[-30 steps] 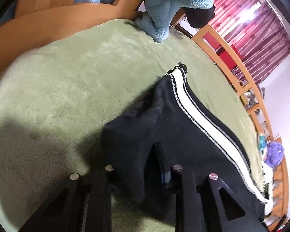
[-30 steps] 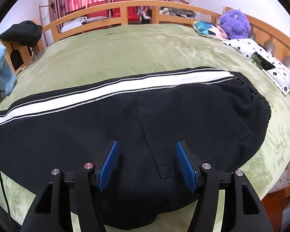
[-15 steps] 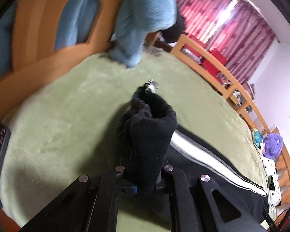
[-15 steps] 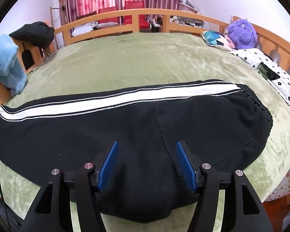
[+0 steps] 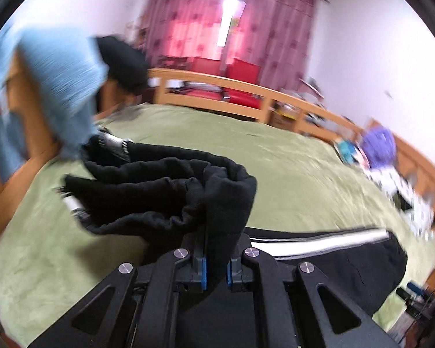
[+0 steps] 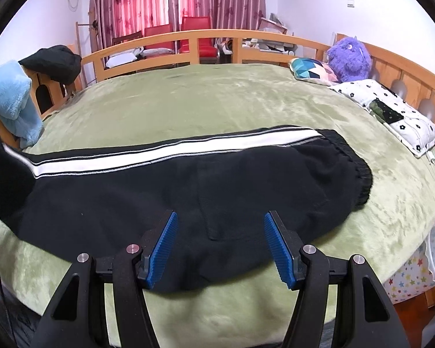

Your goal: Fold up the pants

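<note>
Black pants [image 6: 188,179] with a white side stripe lie lengthwise on the green bed [image 6: 217,101], waistband to the right. My left gripper [image 5: 215,264] is shut on the leg end of the pants [image 5: 165,191] and holds it lifted above the bed, the cuffs hanging bunched in front. The waist part shows at the lower right in the left wrist view [image 5: 348,261]. My right gripper [image 6: 220,246] is open and empty, hovering over the near edge of the pants around the seat.
A wooden rail [image 6: 217,40] runs around the bed. A light blue blanket [image 6: 11,101] and a black garment [image 6: 55,63] hang on the left rail. A purple plush [image 6: 349,59], a patterned cushion [image 6: 313,71] and a white spotted cloth [image 6: 385,107] lie at the right.
My left gripper has closed on the pant leg end, lifted it off the bed and swung it toward the waist. My right gripper has pulled back slightly and stayed open.
</note>
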{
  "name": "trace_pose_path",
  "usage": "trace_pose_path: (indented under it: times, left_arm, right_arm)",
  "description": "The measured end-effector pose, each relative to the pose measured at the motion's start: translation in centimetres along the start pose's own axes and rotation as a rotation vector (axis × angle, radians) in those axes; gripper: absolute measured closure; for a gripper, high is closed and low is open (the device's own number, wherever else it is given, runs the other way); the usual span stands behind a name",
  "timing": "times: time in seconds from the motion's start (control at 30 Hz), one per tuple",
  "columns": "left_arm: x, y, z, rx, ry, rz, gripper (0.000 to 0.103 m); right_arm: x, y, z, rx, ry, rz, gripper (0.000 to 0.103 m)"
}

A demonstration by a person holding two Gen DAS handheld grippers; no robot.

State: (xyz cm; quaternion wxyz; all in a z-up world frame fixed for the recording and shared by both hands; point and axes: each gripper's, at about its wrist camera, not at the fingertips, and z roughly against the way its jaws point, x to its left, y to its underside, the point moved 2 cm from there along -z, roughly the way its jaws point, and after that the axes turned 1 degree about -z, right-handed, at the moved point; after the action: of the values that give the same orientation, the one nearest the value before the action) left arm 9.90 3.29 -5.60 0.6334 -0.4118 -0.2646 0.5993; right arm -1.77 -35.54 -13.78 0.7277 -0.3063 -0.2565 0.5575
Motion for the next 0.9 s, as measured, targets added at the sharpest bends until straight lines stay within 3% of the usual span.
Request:
trace_pose_path:
  times: [0.27, 0.4, 0.5, 0.6, 0.63, 0.7, 0.73, 0.83, 0.9]
  left_arm:
    - [-15.3, 6.0, -5.9, 0.131, 0.107, -0.210, 0.095]
    - [-21.4, 10.1, -9.3, 0.238, 0.139, -0.292, 0.095]
    - [-23.3, 12.5, -11.2, 0.301, 0.077, -0.352, 0.094]
    - [-23.5, 13.8, -11.4, 0.342, 0.083, -0.400, 0.092]
    - [-23.7, 14.0, -11.0, 0.348, 0.105, -0.415, 0.087]
    - [-23.7, 14.1, -9.9, 0.375, 0.199, -0.455, 0.046]
    - [-23.5, 14.1, -9.0, 0.381, 0.245, -0.463, 0.039]
    - [-21.8, 13.3, -6.3, 0.341, 0.289, -0.437, 0.036]
    - [-19.8, 12.3, -4.9, 0.305, 0.276, -0.388, 0.035]
  right_arm:
    - [-5.2, 1.9, 1.2, -0.001, 0.025, -0.060, 0.042]
    - [-7.2, 3.0, 1.3, 0.018, 0.059, -0.062, 0.042]
    - [-8.5, 3.5, 1.1, 0.037, 0.062, -0.071, 0.042]
    - [-9.2, 3.9, 1.0, 0.041, 0.073, -0.082, 0.042]
    - [-9.4, 3.9, 0.8, 0.043, 0.069, -0.092, 0.042]
    - [-9.5, 3.9, 0.5, 0.051, 0.056, -0.105, 0.042]
    - [-9.3, 3.7, 0.1, 0.056, 0.045, -0.112, 0.042]
    - [-7.8, 2.6, -0.4, 0.045, 0.000, -0.096, 0.042]
    - [-6.3, 1.7, -0.5, 0.018, -0.033, -0.059, 0.042]
